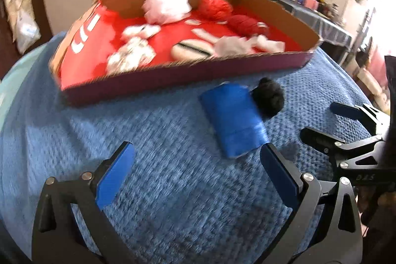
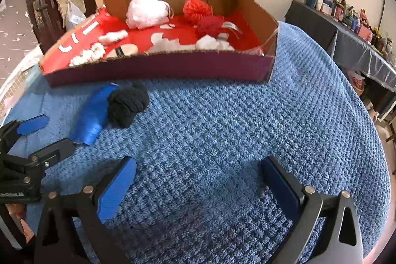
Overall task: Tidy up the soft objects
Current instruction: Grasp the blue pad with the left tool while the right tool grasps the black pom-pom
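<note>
We note a blue folded cloth (image 1: pixel 234 119) lying on the blue knitted blanket (image 2: pixel 247 120) just before the cardboard box (image 2: pixel 158 68), a black knitted ball (image 1: pixel 268 98) touching it. In the box — a white pouf (image 2: pixel 146 9), a red pouf (image 2: pixel 196 8). Left hand-held gripper (image 1: pixel 195 170) and right hand-held gripper (image 2: pixel 198 180) — both spread wide, empty.

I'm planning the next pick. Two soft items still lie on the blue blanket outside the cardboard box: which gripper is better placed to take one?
Left. The left gripper stands open right before the blue bundle and black knit ball. The right gripper, also open, faces bare blanket, off to the side.
</note>
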